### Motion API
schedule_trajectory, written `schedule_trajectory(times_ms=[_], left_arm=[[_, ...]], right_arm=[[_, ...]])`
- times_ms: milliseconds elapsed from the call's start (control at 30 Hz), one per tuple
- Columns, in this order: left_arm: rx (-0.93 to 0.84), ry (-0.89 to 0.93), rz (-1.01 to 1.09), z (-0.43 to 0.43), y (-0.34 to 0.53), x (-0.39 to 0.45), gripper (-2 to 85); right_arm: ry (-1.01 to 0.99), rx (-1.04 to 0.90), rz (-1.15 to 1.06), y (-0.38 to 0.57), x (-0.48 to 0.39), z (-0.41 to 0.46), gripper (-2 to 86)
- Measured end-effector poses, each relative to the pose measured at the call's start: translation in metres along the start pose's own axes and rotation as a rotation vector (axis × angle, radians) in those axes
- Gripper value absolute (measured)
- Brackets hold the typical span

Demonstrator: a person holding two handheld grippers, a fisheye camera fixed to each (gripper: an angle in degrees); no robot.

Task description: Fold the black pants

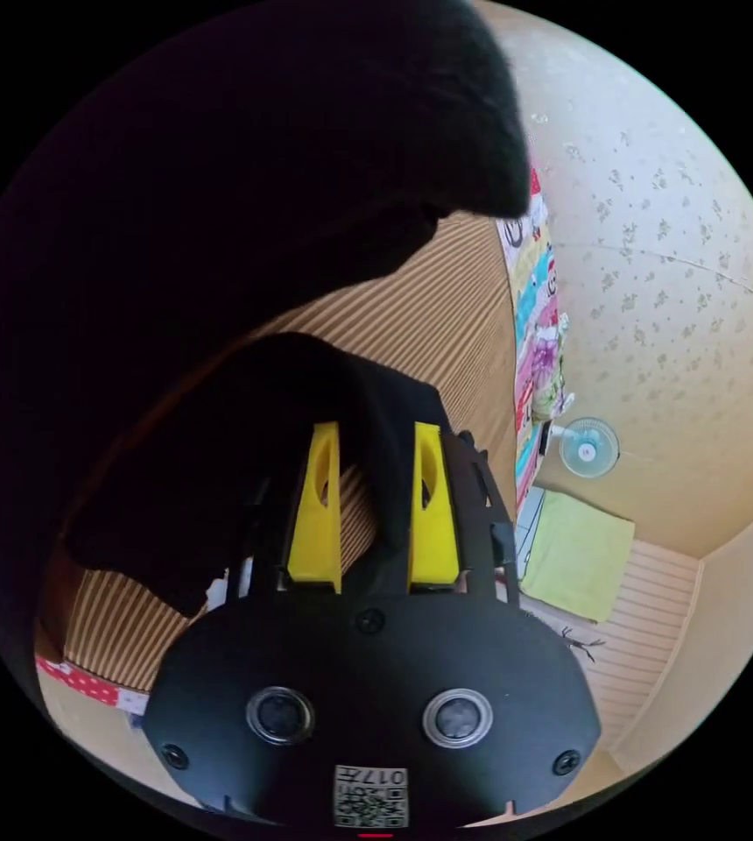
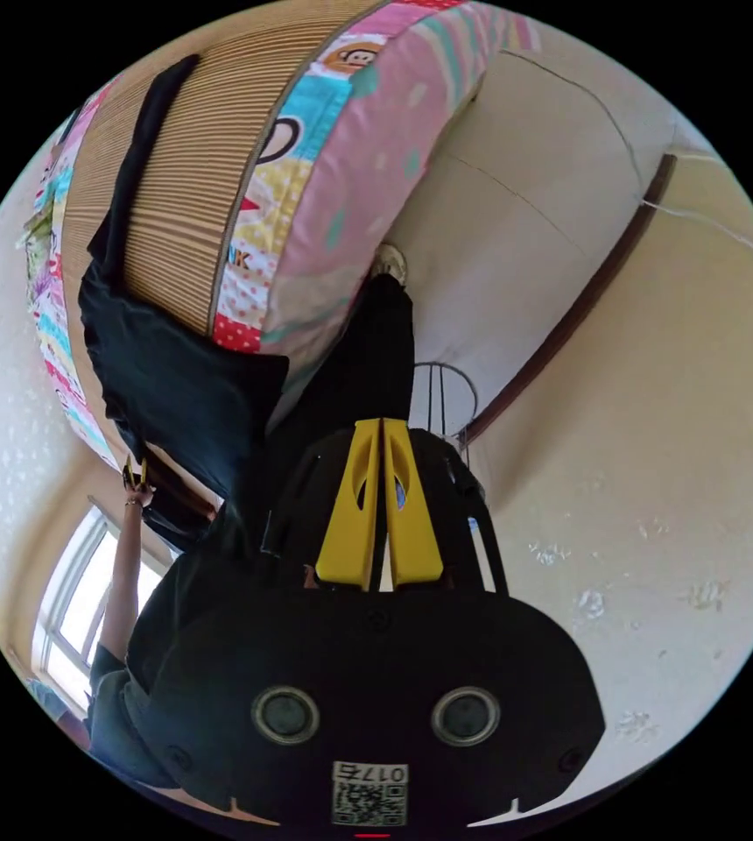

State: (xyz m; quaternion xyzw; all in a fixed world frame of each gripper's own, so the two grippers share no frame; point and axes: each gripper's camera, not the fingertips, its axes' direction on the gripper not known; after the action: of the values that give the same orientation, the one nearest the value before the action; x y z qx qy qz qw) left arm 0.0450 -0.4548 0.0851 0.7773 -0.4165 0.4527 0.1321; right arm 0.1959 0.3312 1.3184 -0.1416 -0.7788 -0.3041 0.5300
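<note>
Black pants lifted off the mat, one edge pinched in each gripper.

The black pants (image 2: 162, 385) hang limp and light, soft cloth that sags and drapes partly over the striped mat (image 2: 193, 201) and down its cartoon-print edge (image 2: 306, 175). I judge them easy to carry but floppy, best held at hem or waistband corners. The left gripper (image 1: 375, 491) has a fold of cloth between its yellow jaws, which appear to press on it. The right gripper (image 2: 380, 504) has its jaws drawn together on a strip of the black cloth. A person's arm (image 2: 118, 578) reaches up by the window (image 2: 79, 604). The mat offers flat room; the wall (image 2: 657, 438) stands close on one side.
</note>
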Motion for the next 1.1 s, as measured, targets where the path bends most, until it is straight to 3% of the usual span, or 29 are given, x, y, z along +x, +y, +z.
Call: schedule_trajectory(times_ms=[133,233,300,400,500,600,667,767,933,1033,1100], left_arm=[[0.216,-0.062,0.029,-0.022,0.026,0.023,3.3],[0.244,-0.145,0.328,-0.032,0.059,0.1,3.1],[0.271,-0.244,0.744,-0.02,0.127,0.188,3.2],[0.157,-0.335,1.178,0.056,0.231,0.261,3.5],[-0.115,-0.397,1.365,0.166,0.299,0.265,4.2],[-0.354,-0.477,1.211,0.26,0.304,0.22,6.3],[-0.409,-0.458,1.072,0.28,0.291,0.192,6.9],[-0.315,-0.405,0.948,0.266,0.268,0.158,7.6],[-0.083,-0.535,0.775,0.231,0.206,0.107,12.1],[-0.134,-0.559,0.637,0.245,0.153,0.061,12.4],[-0.328,-0.579,0.671,0.282,0.128,0.027,6.7]], right_arm=[[0.012,-0.017,0.059,0.04,0.019,-0.023,0.4],[-0.004,-0.042,0.098,0.063,0.024,-0.035,0.4],[-0.035,-0.053,0.122,0.072,0.019,-0.043,0.4],[-0.101,-0.068,0.129,0.066,0.002,-0.053,0.4],[-0.174,-0.091,0.078,0.044,-0.032,-0.067,0.4],[-0.217,-0.092,-0.03,0.023,-0.081,-0.09,0.3],[-0.222,-0.098,-0.125,0.013,-0.111,-0.105,0.4],[-0.187,-0.132,-0.267,0.009,-0.15,-0.125,0.4],[-0.21,-0.147,-0.288,0.02,-0.153,-0.145,0.4],[-0.354,-0.119,-0.224,0.032,-0.131,-0.152,0.4],[-0.451,-0.11,-0.161,0.042,-0.112,-0.155,0.3]])
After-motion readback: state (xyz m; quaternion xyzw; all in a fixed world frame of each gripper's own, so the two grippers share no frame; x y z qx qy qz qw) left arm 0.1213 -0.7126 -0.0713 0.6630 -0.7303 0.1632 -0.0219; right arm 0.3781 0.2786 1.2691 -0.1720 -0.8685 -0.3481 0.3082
